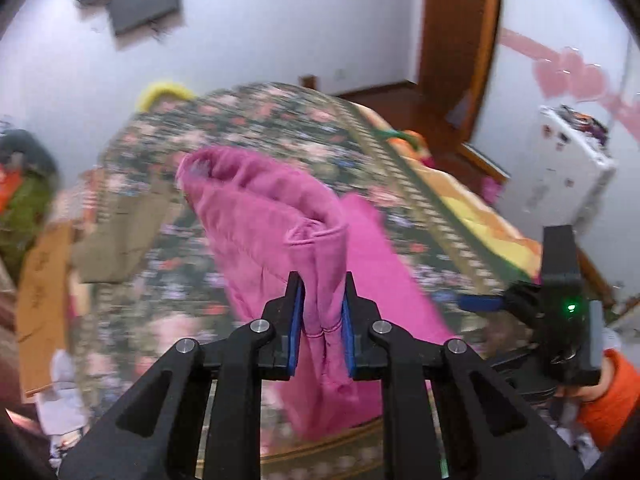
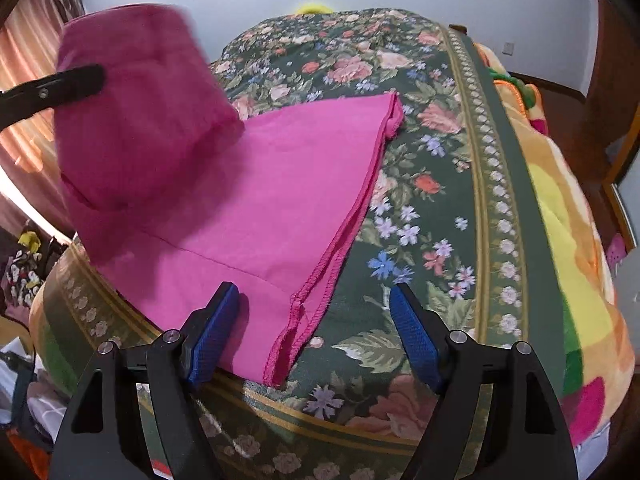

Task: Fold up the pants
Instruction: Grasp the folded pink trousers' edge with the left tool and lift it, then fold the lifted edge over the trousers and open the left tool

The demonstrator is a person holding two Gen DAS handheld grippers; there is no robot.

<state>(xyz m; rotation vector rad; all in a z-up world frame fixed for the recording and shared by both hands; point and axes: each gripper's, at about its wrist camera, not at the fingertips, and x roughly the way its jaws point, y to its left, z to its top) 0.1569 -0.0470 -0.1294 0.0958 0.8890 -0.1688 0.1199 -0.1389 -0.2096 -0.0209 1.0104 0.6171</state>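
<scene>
While the left tongs (image 1: 322, 320) pinch a gathered, hemmed bunch of the pink pants (image 2: 256, 200) tight between their blue pads (image 1: 296, 320), that part of the garment is lifted clear of the bed (image 2: 440, 160) and hangs as a bulging fold above the rest. From the right wrist view, this raised mass sits at the far left, with one black finger of the left tongs (image 2: 76, 82) showing against it, and it is blurred. The remainder of the pants lies flat on the floral green bedspread (image 2: 420, 240), spread from the near left toward the far middle, its stitched edge running diagonally down to a hem at the near edge of the bed.

The right tongs (image 2: 316, 328) stand wide open and hold nothing. Their left pad (image 2: 212, 336) sits over the near corner of the flat cloth; whether it touches the cloth cannot be told. Their right pad (image 2: 416, 344) is over bare bedspread, well apart from the pants. In the left wrist view the right tongs (image 1: 480, 303) appear at the right, near the bed's edge, held by a hand (image 1: 576, 390) in an orange sleeve (image 1: 612, 396).

An orange and yellow blanket (image 2: 568, 216) lies along the right side of the bed. Much of the left wrist view is blurred.
</scene>
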